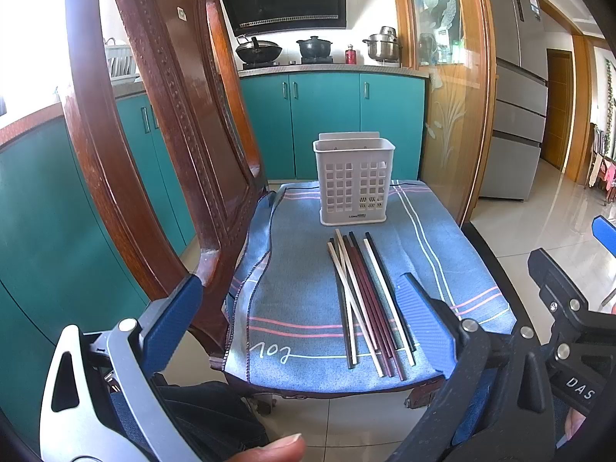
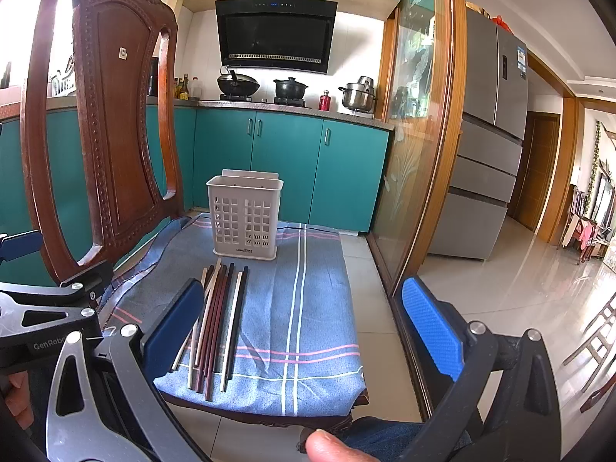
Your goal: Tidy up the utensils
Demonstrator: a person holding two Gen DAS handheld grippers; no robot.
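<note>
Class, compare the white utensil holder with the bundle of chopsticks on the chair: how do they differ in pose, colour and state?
The utensil holder stands upright at the back of the blue cloth; the chopsticks lie flat in front of it. The utensil holder is all white with grid holes; the chopsticks are mixed cream, dark red and black. No chopsticks stick out of the utensil holder; the chopsticks are loose, some crossing. Both rest on the cloth, untouched.
</note>
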